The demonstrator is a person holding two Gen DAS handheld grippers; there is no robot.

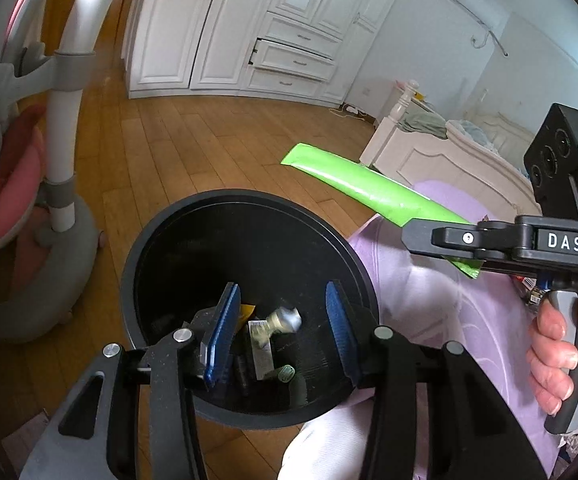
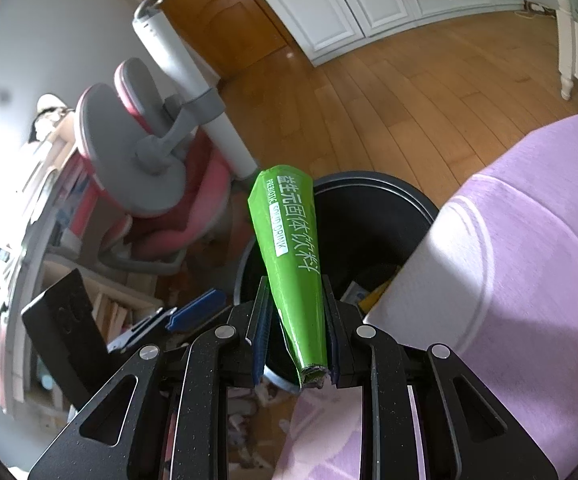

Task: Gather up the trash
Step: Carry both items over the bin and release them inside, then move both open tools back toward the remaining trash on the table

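Apparently to drop it in, the right tool (image 2: 295, 340) pinches a green packet (image 2: 289, 240) beside the black bin (image 1: 249, 208), while the left tool (image 1: 285, 320) hangs empty and parted above it.

Long green drink sachet (image 2: 289, 256): glossy foil-like plastic film, smooth, white print; torn end crumpled. Round black bin (image 1: 249, 416): matt plastic, dusty inner wall. Honey-brown plank floor (image 1: 193, 148): polished wood, light reflected. Lilac bedcover (image 2: 529, 248): soft matt cloth, pale woven pattern. Right gripper (image 2: 295, 340): black speckled matt plastic, bright metal pins, ribbed blue rubbery pads (image 2: 263, 320). White panelled wardrobe (image 1: 249, 20): painted, satin-smooth. Silvery small object in bin (image 1: 285, 318): metallic sheen, blurred.
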